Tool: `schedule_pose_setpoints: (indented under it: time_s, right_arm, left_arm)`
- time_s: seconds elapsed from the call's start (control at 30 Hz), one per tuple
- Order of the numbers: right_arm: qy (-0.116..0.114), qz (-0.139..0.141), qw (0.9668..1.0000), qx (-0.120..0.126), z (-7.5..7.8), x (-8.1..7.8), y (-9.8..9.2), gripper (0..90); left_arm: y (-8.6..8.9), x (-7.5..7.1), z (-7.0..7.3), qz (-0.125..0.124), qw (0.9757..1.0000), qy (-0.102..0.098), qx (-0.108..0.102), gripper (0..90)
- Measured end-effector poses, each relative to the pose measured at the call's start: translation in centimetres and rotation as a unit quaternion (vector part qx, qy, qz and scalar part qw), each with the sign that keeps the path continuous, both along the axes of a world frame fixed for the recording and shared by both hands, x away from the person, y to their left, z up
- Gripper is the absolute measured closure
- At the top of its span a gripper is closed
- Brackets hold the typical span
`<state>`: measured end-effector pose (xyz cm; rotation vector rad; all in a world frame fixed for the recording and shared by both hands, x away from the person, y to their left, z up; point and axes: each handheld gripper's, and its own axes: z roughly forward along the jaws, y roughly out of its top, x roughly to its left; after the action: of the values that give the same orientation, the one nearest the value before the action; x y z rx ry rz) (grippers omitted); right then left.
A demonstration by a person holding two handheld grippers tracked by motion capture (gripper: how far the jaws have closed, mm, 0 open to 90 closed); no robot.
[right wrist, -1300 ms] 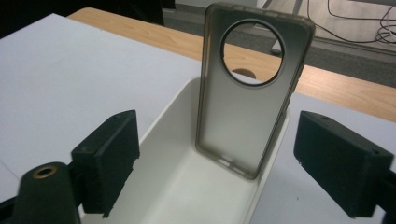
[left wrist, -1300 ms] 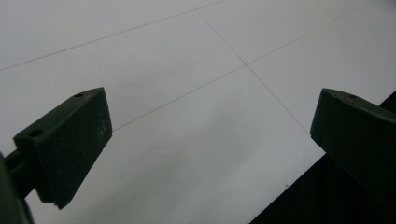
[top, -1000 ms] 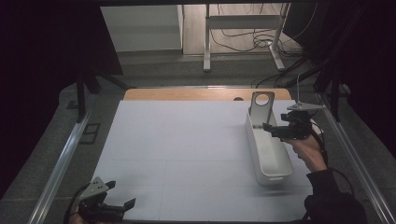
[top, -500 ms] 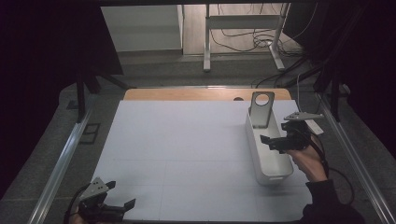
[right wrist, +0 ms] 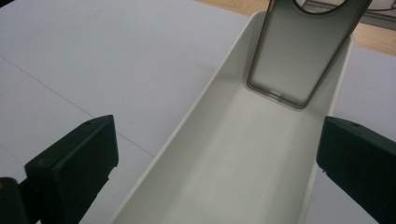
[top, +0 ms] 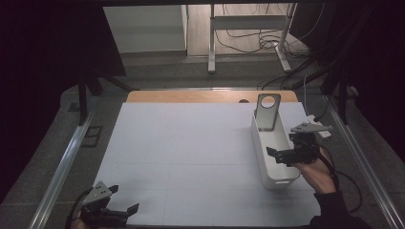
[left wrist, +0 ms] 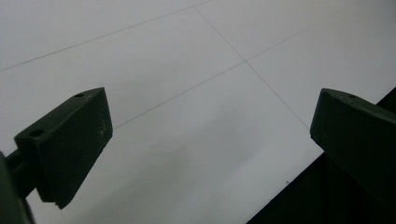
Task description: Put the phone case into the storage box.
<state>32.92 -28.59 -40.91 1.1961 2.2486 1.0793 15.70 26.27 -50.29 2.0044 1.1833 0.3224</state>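
Now my right gripper [top: 282, 156] over white bin [top: 276, 177], jaws just spread, empty; grey phone case [right wrist: 303, 56] leans on far wall. Left gripper [top: 111, 213] released at table [top: 191, 143] near edge.

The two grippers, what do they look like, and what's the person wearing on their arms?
Both the left gripper and the right gripper are black, each with two blocky black jaws and a grey three-cornered plate on top. A dark cable trails from each. The right arm wears a dark sleeve.
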Motion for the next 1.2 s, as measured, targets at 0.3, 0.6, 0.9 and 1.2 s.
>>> schedule_pose_setpoints:
  time_s: [0.3,0.6,0.9,1.2]
  right_arm:
    - [0.001,0.005,1.0000,-0.006,0.0,-1.5,0.4,0.0]
    - [0.009,0.003,0.9999,-0.010,-0.6,-3.3,0.1,0.0]
    - [0.013,-0.014,0.9997,-0.015,-1.3,-4.7,-0.7,0.0]
    - [0.011,-0.024,0.9996,-0.007,-1.6,-6.6,-1.6,0.0]
  left_arm:
    - [0.0,0.0,0.0,0.000,1.0000,0.000,-0.001,0.0]
    - [0.0,0.0,0.0,0.000,1.0000,0.000,-0.001,0.0]
    - [0.0,0.0,0.0,0.002,1.0000,0.002,-0.005,0.0]
    - [0.1,0.0,0.0,0.004,1.0000,0.003,-0.006,0.0]
